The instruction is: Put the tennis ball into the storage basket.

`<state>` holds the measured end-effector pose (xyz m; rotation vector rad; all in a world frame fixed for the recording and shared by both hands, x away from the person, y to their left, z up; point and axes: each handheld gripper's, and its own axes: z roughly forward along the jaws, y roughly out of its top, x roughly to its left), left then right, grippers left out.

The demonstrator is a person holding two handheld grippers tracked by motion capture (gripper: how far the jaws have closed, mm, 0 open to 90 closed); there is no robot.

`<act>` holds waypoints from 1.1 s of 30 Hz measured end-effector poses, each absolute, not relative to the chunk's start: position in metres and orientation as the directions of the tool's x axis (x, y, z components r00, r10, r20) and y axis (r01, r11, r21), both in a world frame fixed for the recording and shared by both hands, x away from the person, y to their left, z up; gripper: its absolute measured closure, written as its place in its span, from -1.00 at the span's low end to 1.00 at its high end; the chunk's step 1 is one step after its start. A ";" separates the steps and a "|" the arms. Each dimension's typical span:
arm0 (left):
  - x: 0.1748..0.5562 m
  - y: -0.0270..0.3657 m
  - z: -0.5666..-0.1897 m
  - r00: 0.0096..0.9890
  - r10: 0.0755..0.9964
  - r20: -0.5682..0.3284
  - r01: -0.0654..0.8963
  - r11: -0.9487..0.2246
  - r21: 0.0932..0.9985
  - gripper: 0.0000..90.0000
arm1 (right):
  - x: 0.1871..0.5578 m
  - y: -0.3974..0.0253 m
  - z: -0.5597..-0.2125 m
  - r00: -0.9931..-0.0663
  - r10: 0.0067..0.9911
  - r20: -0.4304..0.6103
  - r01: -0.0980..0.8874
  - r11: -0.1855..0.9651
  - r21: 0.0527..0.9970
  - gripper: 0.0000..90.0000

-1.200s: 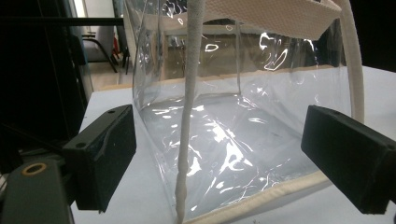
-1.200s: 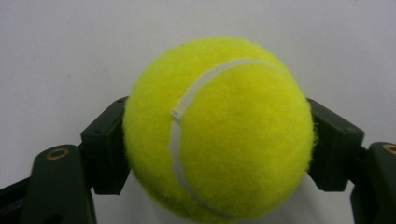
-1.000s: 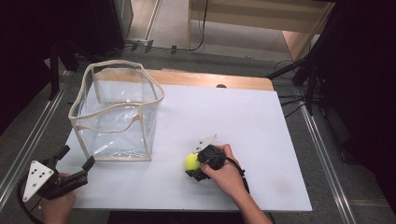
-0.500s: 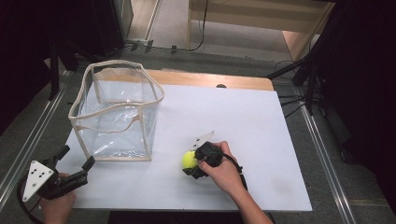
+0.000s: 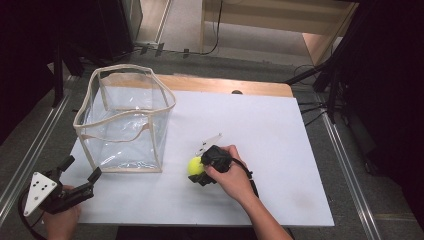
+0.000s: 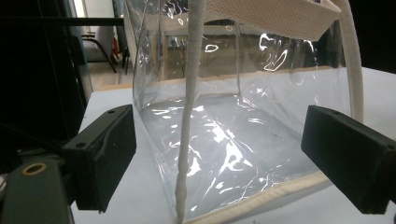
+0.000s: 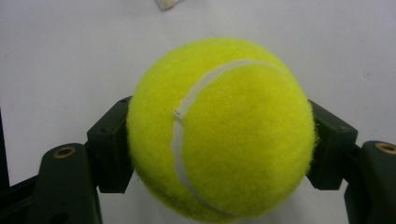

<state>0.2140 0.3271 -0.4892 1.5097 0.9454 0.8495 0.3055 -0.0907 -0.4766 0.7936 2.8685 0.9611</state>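
right gripper (image 7: 219, 135) clamped on tennis ball (image 5: 195, 166), half hidden by hand | left gripper (image 5: 80, 170) gaping, lower left | clear bag (image 5: 125, 120) top cut off in left gripper view

My left claw (image 5: 80, 171): black blocky jaws, grey three-cornered plate with small holes. Right claw (image 5: 199, 172): black, brass-ringed screw holes, black cable.

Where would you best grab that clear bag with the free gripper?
Probably by the cloth-trimmed top rim, coming down from above with one jaw inside and one outside. The clear bag stands upright and open, its walls thin, shiny plastic that may slip or buckle, while the trim looks firmer. The left gripper waits open beside its near corner.
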 end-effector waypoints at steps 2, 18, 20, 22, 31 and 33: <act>0.214 0.327 -0.489 0.423 0.906 0.019 0.114 -0.074 0.991 -0.77 | 0.307 -0.088 -0.475 -0.873 0.466 0.146 0.459 0.683 0.568 -0.47; 0.214 0.327 -0.489 0.425 0.905 0.019 0.114 -0.074 0.991 -0.77 | 0.321 -0.065 -0.470 -0.895 0.424 0.137 0.421 0.706 0.569 -0.47; 0.214 0.328 -0.489 0.426 0.905 0.018 0.115 -0.074 0.991 -0.77 | 0.321 -0.063 -0.468 -0.893 0.427 0.141 0.427 0.706 0.565 -0.47; 0.214 0.328 -0.489 0.426 0.905 0.018 0.115 -0.073 0.991 -0.77 | 0.323 -0.061 -0.467 -0.899 0.417 0.132 0.413 0.710 0.570 -0.47; 0.214 0.327 -0.489 0.425 0.905 0.019 0.113 -0.074 0.991 -0.77 | 0.328 -0.056 -0.454 -0.910 0.394 0.133 0.394 0.714 0.579 -0.47; 0.214 0.327 -0.489 0.425 0.905 0.019 0.113 -0.074 0.991 -0.77 | 0.330 -0.056 -0.450 -0.910 0.393 0.134 0.393 0.711 0.582 -0.47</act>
